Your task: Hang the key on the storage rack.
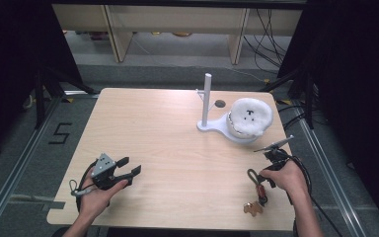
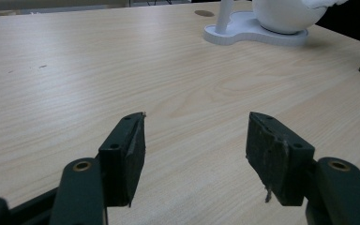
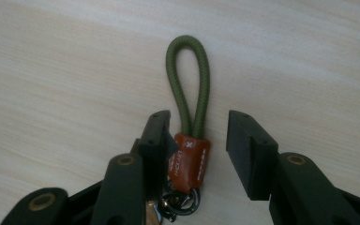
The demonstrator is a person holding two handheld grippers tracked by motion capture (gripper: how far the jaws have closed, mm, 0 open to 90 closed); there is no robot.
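A keychain lies near the table's front right: an olive cord loop [image 3: 188,70], a brown leather tab [image 3: 190,161], a metal ring [image 3: 183,204] and a small tan charm [image 1: 252,209]. My right gripper [image 3: 198,117] points down over it, open, with the tab between the jaws; the tab sits close against one jaw and apart from the other. In the high view the right gripper [image 1: 263,181] hangs over the keychain [image 1: 260,190]. My left gripper [image 1: 132,165] rests at the front left, open with nothing between its jaws [image 2: 198,117].
A white stand [image 1: 217,129] with an upright post [image 1: 207,96] sits at the back right, with a white plush ball [image 1: 250,116] on it. A round hole [image 1: 220,104] lies behind it. Table edges are near both hands.
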